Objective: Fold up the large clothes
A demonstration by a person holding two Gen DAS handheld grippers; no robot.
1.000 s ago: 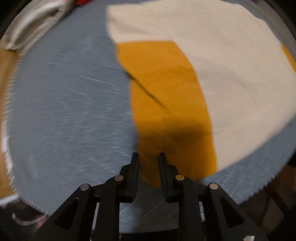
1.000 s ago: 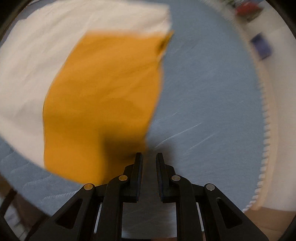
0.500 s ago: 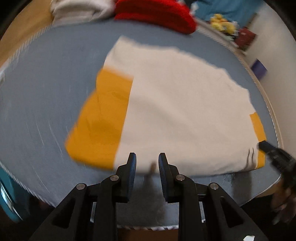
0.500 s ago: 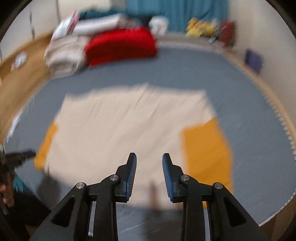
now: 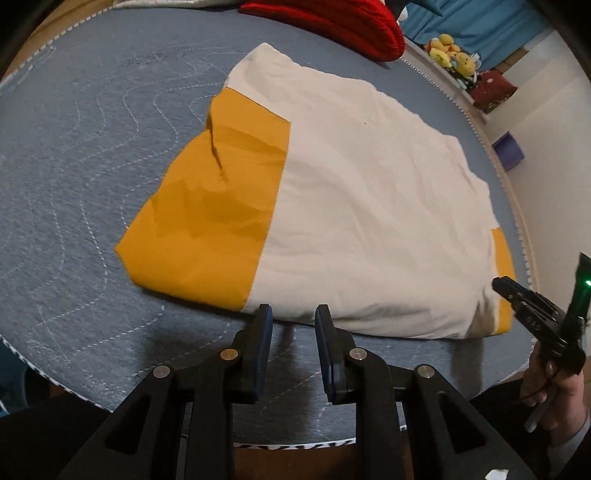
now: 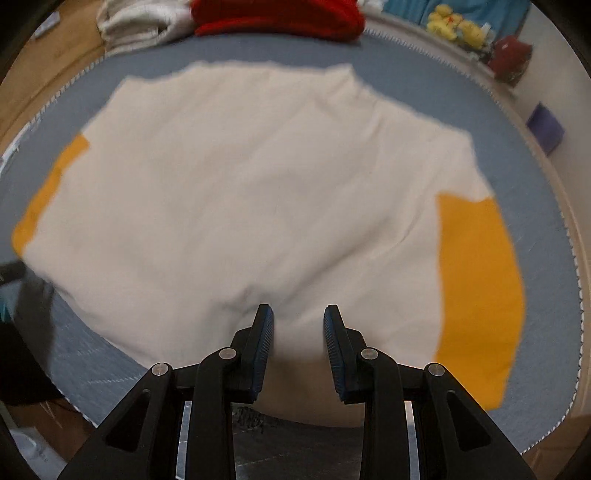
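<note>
A cream shirt [image 5: 369, 206] with orange sleeves lies spread flat on the grey quilted mat [image 5: 74, 166], and everything here is placed from that shirt. Its long axis runs sleeve to sleeve, crosswise to both tools, with the near edge of the cloth facing them. The left gripper [image 5: 291, 347] hovers just off that near edge, close to where the wide orange sleeve [image 5: 214, 221] meets the cream body; its fingers are released, parted with nothing between them, and bare mat shows in the gap. The right gripper [image 6: 297, 345] is over the near middle of the shirt [image 6: 251, 192], fingers likewise spread and empty, though that view is smeared, so whether its tips touch the cloth cannot be told. The other orange sleeve [image 6: 476, 280] lies off to its right side, at the mat's edge. Beyond the far edge of the shirt sit a red blanket [image 6: 277, 14] and a pale folded pile [image 6: 140, 18]. The shirt looks unfolded as yet. Each sleeve lies outward of its own tool, so each hand is probably the nearer one for turning its sleeve inward.
</note>
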